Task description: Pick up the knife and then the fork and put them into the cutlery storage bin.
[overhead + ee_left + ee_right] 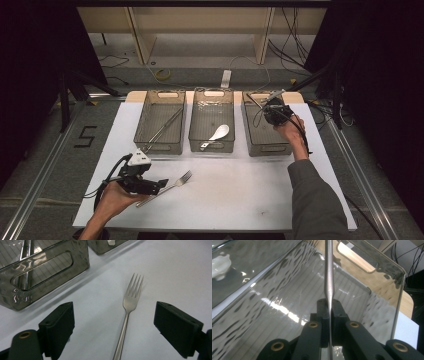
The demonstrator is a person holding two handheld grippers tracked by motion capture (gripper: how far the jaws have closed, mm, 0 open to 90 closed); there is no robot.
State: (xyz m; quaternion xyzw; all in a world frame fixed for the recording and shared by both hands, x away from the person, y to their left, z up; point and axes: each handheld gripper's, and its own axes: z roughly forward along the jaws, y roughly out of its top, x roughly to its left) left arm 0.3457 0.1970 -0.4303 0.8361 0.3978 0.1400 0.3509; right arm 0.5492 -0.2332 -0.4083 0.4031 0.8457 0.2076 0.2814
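A steel fork (172,184) (131,300) lies on the white table, tines pointing away from me. My left gripper (159,185) (113,307) is open low over the table, one jaw on each side of the fork's handle without touching it. My right gripper (272,109) (328,303) is over the right-hand clear bin (267,148) (374,265), shut on a thin metal utensil (274,94) (328,270). The utensil's shaft sticks out past the jaws above the bin's inside; its far end is out of sight.
Three clear bins stand in a row at the table's far side. The left bin (159,148) (50,265) holds long metal sticks (165,127) (26,255). In the middle bin (211,146) lies a white spoon (219,132) (220,265). Cables run across the floor beyond.
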